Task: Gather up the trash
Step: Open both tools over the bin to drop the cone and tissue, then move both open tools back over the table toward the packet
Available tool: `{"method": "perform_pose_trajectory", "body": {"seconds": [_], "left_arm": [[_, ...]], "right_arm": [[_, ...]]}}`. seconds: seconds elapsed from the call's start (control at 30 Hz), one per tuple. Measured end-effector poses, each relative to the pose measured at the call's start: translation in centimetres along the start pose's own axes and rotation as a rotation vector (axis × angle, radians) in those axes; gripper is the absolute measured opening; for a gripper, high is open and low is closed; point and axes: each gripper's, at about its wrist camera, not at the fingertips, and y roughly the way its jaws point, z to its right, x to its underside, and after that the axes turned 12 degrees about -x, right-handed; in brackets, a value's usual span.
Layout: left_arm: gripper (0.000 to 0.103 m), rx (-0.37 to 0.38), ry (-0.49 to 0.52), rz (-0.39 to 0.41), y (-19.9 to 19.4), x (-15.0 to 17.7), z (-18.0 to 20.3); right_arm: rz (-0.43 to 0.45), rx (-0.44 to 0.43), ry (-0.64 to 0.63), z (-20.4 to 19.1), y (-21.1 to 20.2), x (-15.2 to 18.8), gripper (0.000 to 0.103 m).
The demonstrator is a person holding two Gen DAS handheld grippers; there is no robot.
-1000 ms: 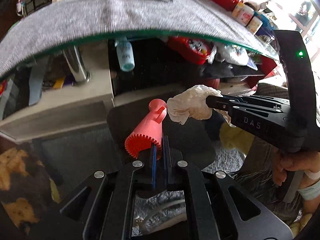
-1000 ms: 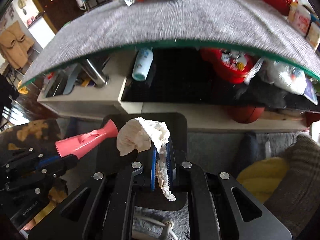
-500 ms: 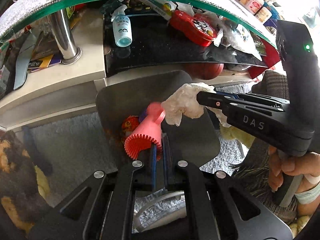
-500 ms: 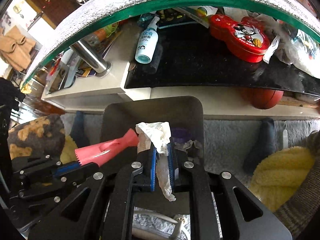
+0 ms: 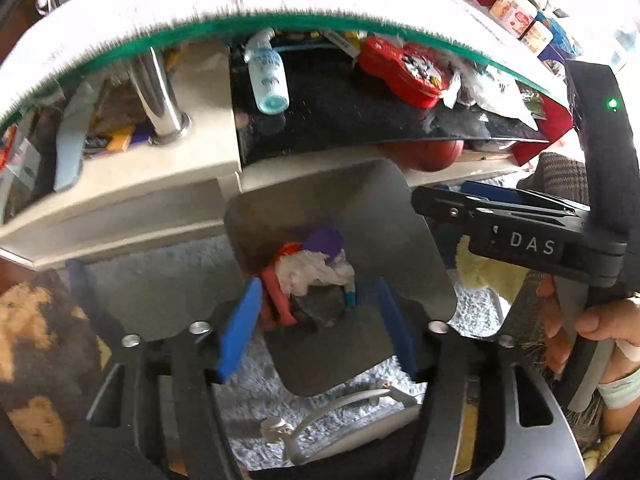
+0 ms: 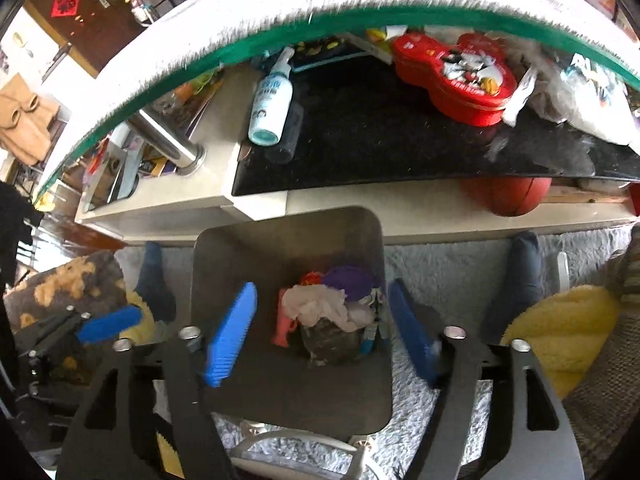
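Both grippers are held pointing steeply down over a dark grey bin (image 5: 360, 216) that stands on a pale shaggy rug (image 6: 436, 268) in front of a low table.

The left gripper (image 5: 316, 320) is seen with its jaws opening; its 2 blue pads (image 5: 240, 332) stand wide apart, and nothing is pressed between them. Beneath the gap, at the bottom of the bin, a crumpled white tissue (image 5: 312, 272) is seen lying on top of other rubbish, with a pink-red plastic piece (image 5: 274, 292) just left of it and touching it, and a purple item (image 5: 326, 240) at its far edge.

The right gripper (image 6: 320, 332) is likewise opening, its blue pads (image 6: 232, 336) spread to either side of the bin's interior and gripping nothing. In this view the same tissue (image 6: 316, 304) is seen in the bin, the pink piece (image 6: 282, 328) at its left, the purple item (image 6: 348, 280) behind it and a dark crumpled object (image 6: 332, 340) nearer to the camera.

In the left wrist view the right gripper's black body (image 5: 520, 236) is seen at the right, held by a hand (image 5: 596, 328).

On the dark lower shelf (image 6: 380, 148) beyond the bin, a white spray bottle (image 6: 272, 104) and a red tin (image 6: 456, 76) are seen lying. The table top (image 6: 280, 4) is covered with a pale cloth. A basketball (image 6: 516, 196) is tucked under the shelf at the right.
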Motion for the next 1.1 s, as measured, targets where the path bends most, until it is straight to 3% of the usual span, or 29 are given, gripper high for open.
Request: {"method": "perform_pose_trajectory", "body": {"seconds": [0.07, 0.2, 0.27, 0.37, 0.63, 0.87, 1.1], "left_arm": [[0.069, -0.019, 0.005, 0.026, -1.0, -0.4, -0.2], [0.090, -0.052, 0.006, 0.077, -3.4, -2.0, -0.6], [0.094, -0.067, 0.000, 0.105, -4.6, -3.0, -1.1], [0.095, -0.086, -0.023, 0.143, -6.3, -4.9, -1.8], [0.095, -0.135, -0.026, 0.217, -9.5, -10.2, -3.0], [0.095, -0.138, -0.032, 0.255, -10.6, -14.6, -4.1], [0.095, -0.138, -0.069, 0.252, -9.1, -18.9, -6.1]], "right_arm": [[0.015, 0.009, -0.001, -0.1, -0.6, -0.4, 0.085], [0.062, 0.008, -0.013, -0.5, -3.0, -2.3, 0.085], [0.094, 0.010, -0.028, -0.8, -4.4, -3.4, 0.089], [0.153, 0.010, -0.051, -1.2, -6.6, -5.6, 0.095], [0.253, 0.021, -0.076, -1.6, -10.2, -11.7, 0.095], [0.259, 0.038, -0.089, -2.0, -10.2, -15.7, 0.095], [0.237, 0.035, -0.104, -2.1, -7.9, -19.1, 0.095]]}}
